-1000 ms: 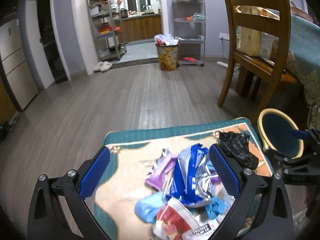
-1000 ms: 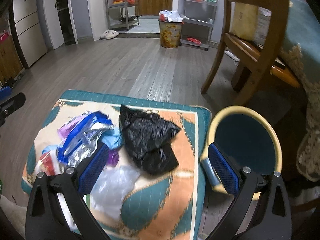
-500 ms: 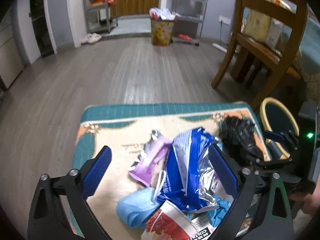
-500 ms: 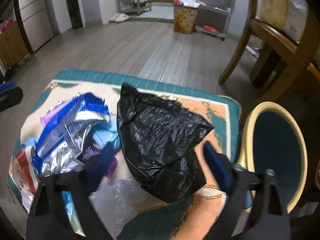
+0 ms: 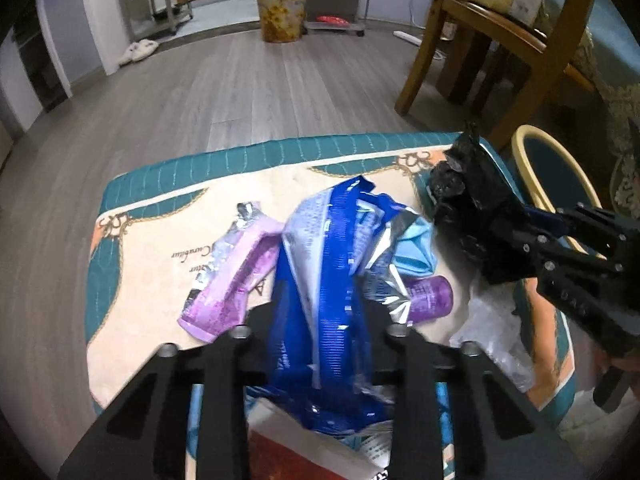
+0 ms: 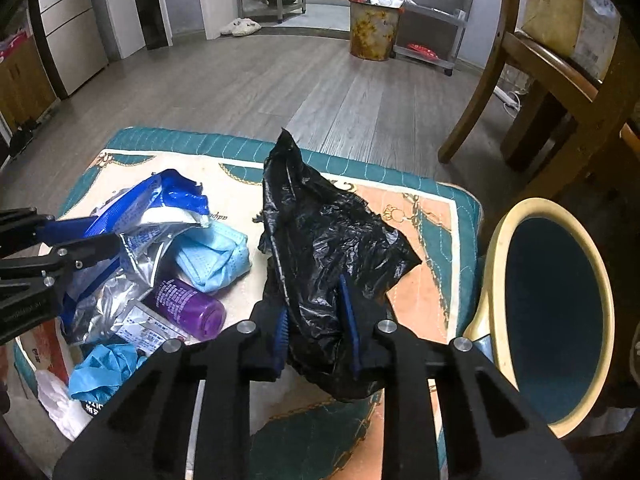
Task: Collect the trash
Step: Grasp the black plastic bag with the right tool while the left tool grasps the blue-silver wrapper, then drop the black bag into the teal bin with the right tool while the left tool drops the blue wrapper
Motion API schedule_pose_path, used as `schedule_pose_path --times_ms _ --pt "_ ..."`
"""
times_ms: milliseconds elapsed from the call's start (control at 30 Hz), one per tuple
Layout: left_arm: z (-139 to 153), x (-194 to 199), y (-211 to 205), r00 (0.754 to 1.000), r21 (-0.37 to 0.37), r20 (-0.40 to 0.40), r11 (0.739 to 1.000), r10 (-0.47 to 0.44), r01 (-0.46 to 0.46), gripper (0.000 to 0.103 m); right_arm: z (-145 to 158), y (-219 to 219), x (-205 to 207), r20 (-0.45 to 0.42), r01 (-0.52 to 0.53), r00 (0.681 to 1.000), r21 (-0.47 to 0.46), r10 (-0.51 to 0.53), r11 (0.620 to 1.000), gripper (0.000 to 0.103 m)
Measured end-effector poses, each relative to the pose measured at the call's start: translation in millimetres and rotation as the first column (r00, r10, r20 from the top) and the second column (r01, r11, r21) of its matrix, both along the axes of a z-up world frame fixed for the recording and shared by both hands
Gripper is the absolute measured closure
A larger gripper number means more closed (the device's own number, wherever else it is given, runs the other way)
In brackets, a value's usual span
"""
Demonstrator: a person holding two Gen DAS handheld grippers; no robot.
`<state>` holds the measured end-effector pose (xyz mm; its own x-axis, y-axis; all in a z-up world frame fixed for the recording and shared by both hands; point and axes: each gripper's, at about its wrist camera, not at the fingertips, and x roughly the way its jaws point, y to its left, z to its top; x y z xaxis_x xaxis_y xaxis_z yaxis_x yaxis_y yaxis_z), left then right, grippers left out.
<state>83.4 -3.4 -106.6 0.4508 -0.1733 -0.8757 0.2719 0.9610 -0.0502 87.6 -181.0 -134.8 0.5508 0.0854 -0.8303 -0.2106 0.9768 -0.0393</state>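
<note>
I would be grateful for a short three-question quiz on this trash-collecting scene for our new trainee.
1. True or false: the right gripper has the black plastic bag between its pads.
2. Which item is the left gripper closing on?
A. the purple bottle
B. the blue and silver wrapper
C. the light blue face mask
3. Fill the blank: the litter lies on a patterned ____ with a teal border.

Key:
1. True; its jaws are closing on the bag.
2. B; the wrapper fills the gap between the pads.
3. Cushion; beside it stands a yellow-rimmed bin.
</note>
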Motion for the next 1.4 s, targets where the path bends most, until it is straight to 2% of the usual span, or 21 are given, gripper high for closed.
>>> schedule_pose_path --times_ms 167,400,567,667,800,933,1000,1067,1133,1233,1333,1400 --pt "13 -6 3 0.999 -0.013 0.047 1.0 0.001 0.0 0.085 13 -6 1 0.016 0.021 1.0 0.028 -0.022 0.999 0.092" --pt "43 -14 5 0.987 -0.02 0.158 1.0 0.016 -0.013 0.086 39 -18 -7 0.051 0.043 0.998 0.069 -0.046 0.997 0.094" --pt "67 -17 4 0.976 -0.054 0.214 0.998 0.027 -0.016 0.086 61 -27 -16 0.087 0.06 0.994 0.101 -0.069 0.993 0.095" --pt "81 -18 -5 0.967 -0.071 0.255 0.997 0.014 0.004 0.086 79 -40 -20 0.093 0.088 0.991 0.116 -0.099 0.989 0.095" --pt "99 -16 -25 0.957 -0.106 0.291 0.994 0.0 0.032 0.086 97 -64 -23 0.076 0.132 0.986 0.184 -0.148 0.974 0.095" --pt "114 -13 -56 0.943 -0.125 0.331 0.989 -0.039 0.084 0.086 120 -96 -27 0.114 0.163 0.976 0.191 -0.187 0.968 0.095" --pt "116 -9 -74 0.939 -0.133 0.338 0.984 -0.065 0.116 0.086 130 -119 -28 0.135 0.192 0.966 0.19 -0.219 0.963 0.095" --pt "114 -6 -88 0.939 -0.141 0.333 0.981 -0.082 0.136 0.086 134 -139 -28 0.142 0.216 0.96 0.177 -0.242 0.96 0.103" --pt "108 0 -107 0.944 -0.151 0.315 0.976 -0.1 0.154 0.086 135 -165 -28 0.142 0.251 0.951 0.161 -0.274 0.954 0.103" --pt "99 8 -135 0.946 -0.16 0.295 0.969 -0.132 0.186 0.086 130 -201 -27 0.13 0.289 0.942 0.156 -0.31 0.945 0.103" --pt "89 12 -165 0.944 -0.157 0.276 0.961 -0.179 0.229 0.086 119 -236 -29 0.108 0.336 0.926 0.197 -0.361 0.921 0.103" --pt "81 11 -178 0.943 -0.154 0.264 0.956 -0.203 0.249 0.086 108 -249 -31 0.078 0.344 0.928 0.19 -0.363 0.92 0.103"
